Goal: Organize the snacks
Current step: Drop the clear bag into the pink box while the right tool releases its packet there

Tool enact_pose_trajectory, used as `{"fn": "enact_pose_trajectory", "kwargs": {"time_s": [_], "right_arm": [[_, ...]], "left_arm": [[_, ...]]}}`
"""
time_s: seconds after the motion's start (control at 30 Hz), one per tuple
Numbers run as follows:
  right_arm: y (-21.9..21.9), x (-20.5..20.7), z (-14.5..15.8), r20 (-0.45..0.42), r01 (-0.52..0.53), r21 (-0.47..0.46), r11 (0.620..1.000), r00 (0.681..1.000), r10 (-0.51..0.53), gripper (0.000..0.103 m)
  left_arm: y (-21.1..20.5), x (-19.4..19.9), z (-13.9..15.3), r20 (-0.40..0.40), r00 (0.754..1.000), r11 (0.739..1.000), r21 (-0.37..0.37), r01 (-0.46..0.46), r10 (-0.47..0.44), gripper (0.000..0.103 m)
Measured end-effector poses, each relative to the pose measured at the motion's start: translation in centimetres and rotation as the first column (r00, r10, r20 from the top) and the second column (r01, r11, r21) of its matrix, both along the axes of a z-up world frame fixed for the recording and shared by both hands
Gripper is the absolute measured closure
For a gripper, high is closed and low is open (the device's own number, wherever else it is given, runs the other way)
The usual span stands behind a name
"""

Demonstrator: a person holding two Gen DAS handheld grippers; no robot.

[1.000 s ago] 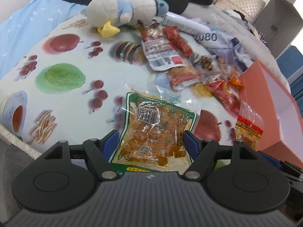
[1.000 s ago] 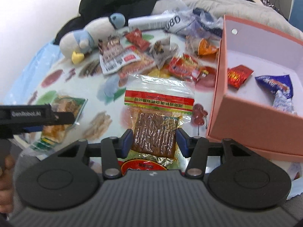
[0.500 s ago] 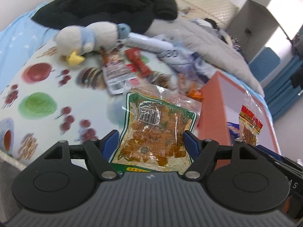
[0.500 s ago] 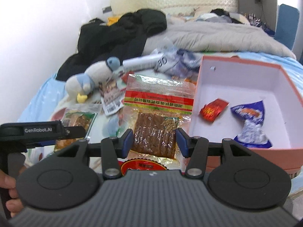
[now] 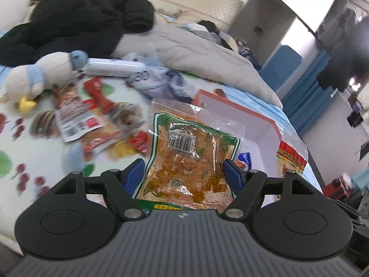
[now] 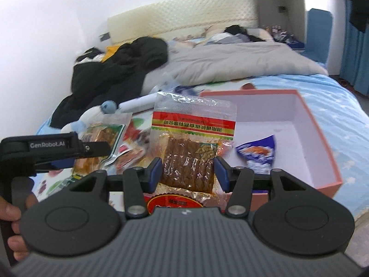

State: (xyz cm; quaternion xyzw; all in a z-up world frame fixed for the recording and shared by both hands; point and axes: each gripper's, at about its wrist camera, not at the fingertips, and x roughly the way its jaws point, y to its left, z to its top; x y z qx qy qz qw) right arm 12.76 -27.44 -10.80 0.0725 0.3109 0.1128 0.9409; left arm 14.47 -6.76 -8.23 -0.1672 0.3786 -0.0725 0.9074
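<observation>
My left gripper (image 5: 184, 169) is shut on a green-edged clear bag of orange snack pieces (image 5: 189, 159), held in the air in front of the pink box (image 5: 272, 124). My right gripper (image 6: 188, 169) is shut on a clear bag of brown strips with a red and yellow label (image 6: 191, 143), lifted beside the pink box (image 6: 322, 159). A blue wrapped snack (image 6: 258, 152) lies on the white floor of that box. In the right wrist view the left gripper (image 6: 55, 149) with its green-edged bag (image 6: 99, 138) shows at the left, held by a hand (image 6: 11, 226).
Several loose snack packets (image 5: 92, 124) lie on the fruit-patterned sheet (image 5: 34, 152). A plush duck (image 5: 39, 76) and a white tube (image 5: 113, 68) lie behind them. A black jacket (image 5: 76, 23) and a grey duvet (image 5: 203, 53) cover the far bed. Blue curtains (image 5: 306, 92) hang at the right.
Both grippers have risen off the sheet with their bags and swung toward the pink box. The view now takes in the headboard and room.
</observation>
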Motion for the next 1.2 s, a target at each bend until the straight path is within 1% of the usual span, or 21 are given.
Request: {"fn": "enact_pose_trajectory", "kwargs": {"time_s": [0.1,0.17,0.37,0.53,0.77,0.87,0.9,0.93,0.97,1.0,1.07,1.13,1.17,1.2], "right_arm": [[-2.1,0.8,-0.2,0.000,0.041,0.012,0.999,0.999,-0.041,0.050],[-3.3,1.5,-0.4,0.000,0.063,0.009,0.998,0.998,-0.063,0.050],[-6.6,4.7,-1.3,-0.017,0.108,0.005,0.994,0.994,-0.108,0.050],[-8.3,7.6,-3.1,-0.049,0.129,0.000,0.992,0.990,-0.129,0.051],[-9.5,11.1,-6.4,-0.127,0.139,-0.002,0.990,0.982,-0.138,0.051],[-10.3,12.4,-7.5,-0.156,0.159,0.000,0.987,0.975,-0.157,0.051],[-10.7,12.8,-7.8,-0.165,0.168,0.012,0.986,0.973,-0.164,0.053],[-11.1,13.2,-8.0,-0.174,0.176,0.023,0.984,0.970,-0.169,0.053],[-11.4,13.5,-8.2,-0.179,0.183,0.022,0.983,0.968,-0.176,0.053],[-11.6,13.7,-8.4,-0.182,0.189,0.013,0.982,0.966,-0.183,0.052],[-11.8,14.2,-8.6,-0.190,0.187,0.003,0.982,0.965,-0.183,0.052],[-11.9,14.3,-8.7,-0.205,0.197,-0.001,0.980,0.960,-0.193,0.043],[-12.0,14.3,-8.8,-0.211,0.203,-0.001,0.979,0.957,-0.199,0.036],[-12.1,14.2,-8.8,-0.213,0.207,0.002,0.978,0.956,-0.202,0.036]], "left_arm": [[-2.9,1.6,-0.1,0.000,0.999,0.999,0.011,0.053,-0.053,0.025],[-4.7,2.8,-0.3,-0.005,0.996,0.996,0.005,0.085,-0.085,0.025],[-9.0,6.8,-1.8,-0.032,0.989,0.990,-0.001,0.143,-0.143,0.025],[-10.7,10.0,-3.7,-0.066,0.984,0.986,0.019,0.167,-0.166,0.025],[-12.0,13.7,-6.6,-0.139,0.973,0.981,0.025,0.192,-0.187,0.025],[-12.7,14.8,-7.0,-0.137,0.970,0.978,0.028,0.207,-0.202,0.025],[-12.9,15.3,-7.2,-0.136,0.968,0.976,0.027,0.215,-0.209,0.024],[-13.1,15.6,-7.4,-0.139,0.967,0.975,0.030,0.220,-0.214,0.021],[-13.3,15.9,-7.6,-0.147,0.966,0.975,0.034,0.221,-0.213,0.019],[-13.5,16.1,-7.7,-0.154,0.965,0.974,0.038,0.221,-0.213,0.014],[-13.6,16.6,-7.9,-0.163,0.964,0.974,0.048,0.221,-0.211,0.010],[-13.4,16.7,-8.0,-0.170,0.963,0.975,0.041,0.217,-0.207,0.008],[-13.2,16.6,-7.9,-0.169,0.964,0.976,0.037,0.215,-0.205,0.008],[-13.1,16.3,-7.7,-0.168,0.965,0.977,0.038,0.211,-0.202,0.008]]}}
